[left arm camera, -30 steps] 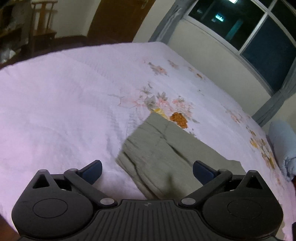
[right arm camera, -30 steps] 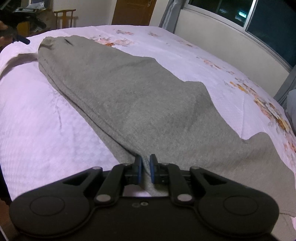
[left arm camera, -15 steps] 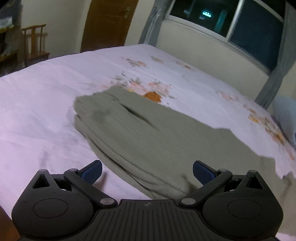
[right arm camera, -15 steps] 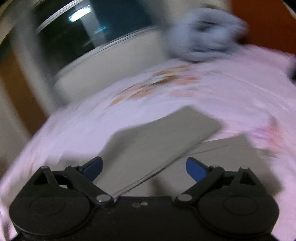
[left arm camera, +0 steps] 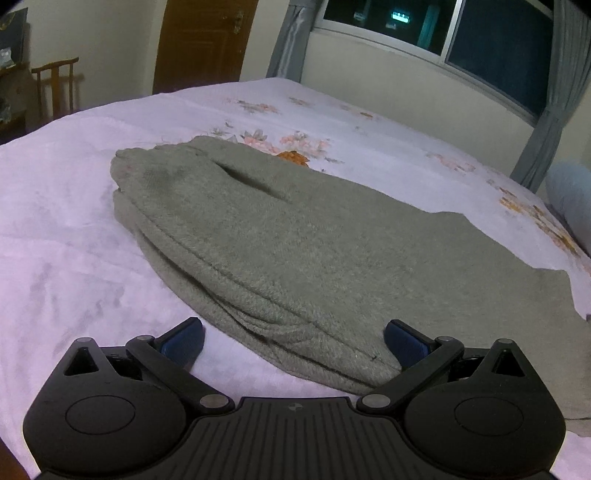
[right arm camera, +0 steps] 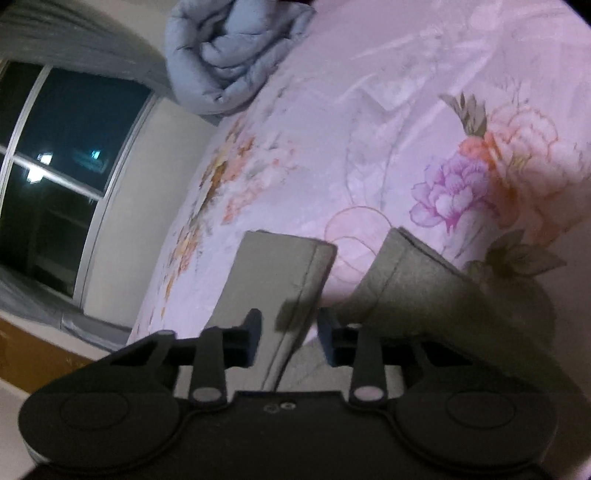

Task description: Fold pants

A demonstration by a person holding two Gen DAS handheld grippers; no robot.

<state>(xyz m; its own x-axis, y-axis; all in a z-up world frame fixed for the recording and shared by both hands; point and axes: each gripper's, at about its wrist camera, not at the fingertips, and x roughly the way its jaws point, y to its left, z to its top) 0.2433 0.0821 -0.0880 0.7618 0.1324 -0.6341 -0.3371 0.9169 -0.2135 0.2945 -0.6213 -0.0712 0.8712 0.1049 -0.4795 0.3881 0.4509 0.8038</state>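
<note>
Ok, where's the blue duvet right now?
Right wrist view, upper left: the blue duvet is bunched on the floral sheet beside the window, beyond the pant legs.

no readable text, labels or numbers anywhere, glowing sign outside the window (left arm camera: pixel 400 16) too blurred to read

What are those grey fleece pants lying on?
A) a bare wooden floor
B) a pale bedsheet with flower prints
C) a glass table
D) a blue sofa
B: in the left wrist view, the grey fleece pants lie spread on the pale pink bedsheet with flower prints, in front of the open left claw.
</note>
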